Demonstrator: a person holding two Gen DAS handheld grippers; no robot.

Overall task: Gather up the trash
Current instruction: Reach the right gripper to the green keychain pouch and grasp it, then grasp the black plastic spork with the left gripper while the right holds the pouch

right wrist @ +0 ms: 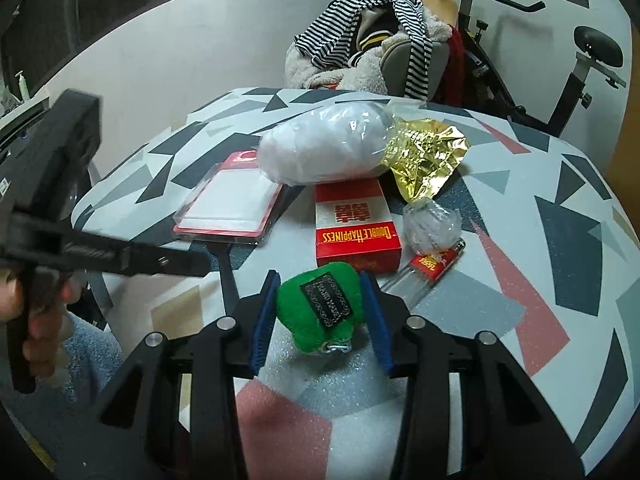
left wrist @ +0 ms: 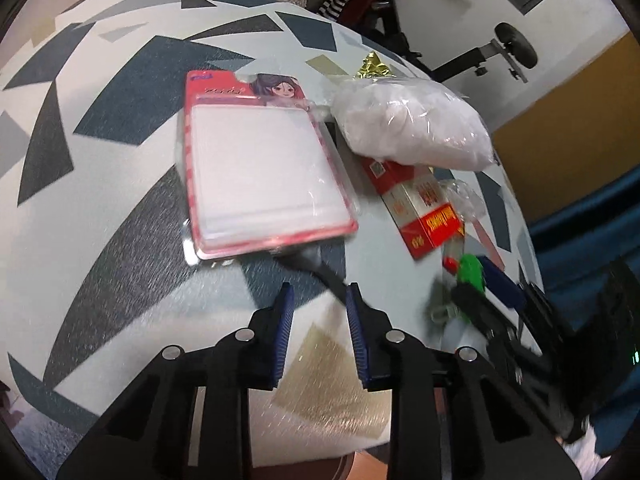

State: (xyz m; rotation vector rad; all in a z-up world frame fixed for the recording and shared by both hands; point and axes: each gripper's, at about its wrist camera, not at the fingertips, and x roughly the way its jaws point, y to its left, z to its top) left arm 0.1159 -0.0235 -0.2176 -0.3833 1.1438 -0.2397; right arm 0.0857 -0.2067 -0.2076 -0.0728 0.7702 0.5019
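A pile of trash lies on the patterned table (right wrist: 560, 184): a red blister pack (left wrist: 260, 164) (right wrist: 236, 204), a clear bag of white stuffing (left wrist: 412, 124) (right wrist: 324, 144), gold foil (right wrist: 424, 152), a red Double Happiness carton (right wrist: 354, 228) (left wrist: 420, 212), crumpled clear plastic (right wrist: 430, 224) and a red lighter (right wrist: 438, 260). My right gripper (right wrist: 320, 284) is shut on a green plush pouch (right wrist: 320, 308) (left wrist: 472, 272) just before the carton. My left gripper (left wrist: 318, 296) is open and empty, just short of the blister pack's near edge.
A chair heaped with striped and fleece clothes (right wrist: 376, 52) stands behind the table. An exercise bike (right wrist: 584, 60) stands at the back right. A black strap or handle (left wrist: 320, 272) lies under the blister pack's near edge.
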